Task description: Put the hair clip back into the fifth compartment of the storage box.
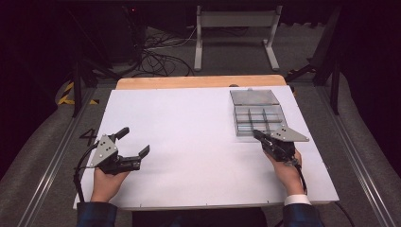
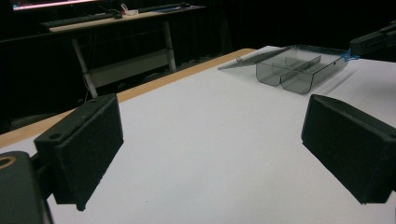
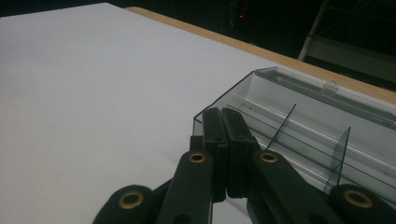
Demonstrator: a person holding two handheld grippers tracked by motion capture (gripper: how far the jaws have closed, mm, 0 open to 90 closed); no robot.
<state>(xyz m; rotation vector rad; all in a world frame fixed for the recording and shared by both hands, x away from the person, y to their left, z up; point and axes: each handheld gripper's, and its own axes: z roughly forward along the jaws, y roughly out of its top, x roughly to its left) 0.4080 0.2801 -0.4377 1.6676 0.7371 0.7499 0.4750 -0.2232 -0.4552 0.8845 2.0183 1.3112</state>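
Note:
A clear plastic compartment box (image 1: 257,118) lies at the far right of the white board (image 1: 189,142), its lid (image 1: 254,97) folded back flat behind it. My right gripper (image 1: 256,134) is shut, pads pressed together, with its tip at the box's near left corner. In the right gripper view the closed tips (image 3: 223,114) sit against the box's clear wall (image 3: 327,135), and thin dividers show inside. My left gripper (image 1: 135,141) rests open at the near left of the board, far from the box. Nothing sits between its wide-apart pads (image 2: 79,149). The box (image 2: 299,70) shows far off.
The board lies on a wooden table whose edge (image 1: 198,81) shows at the back. A white metal stand (image 1: 234,33) and loose cables (image 1: 156,59) are on the floor beyond. Metal rails (image 1: 52,156) run along both sides of the table.

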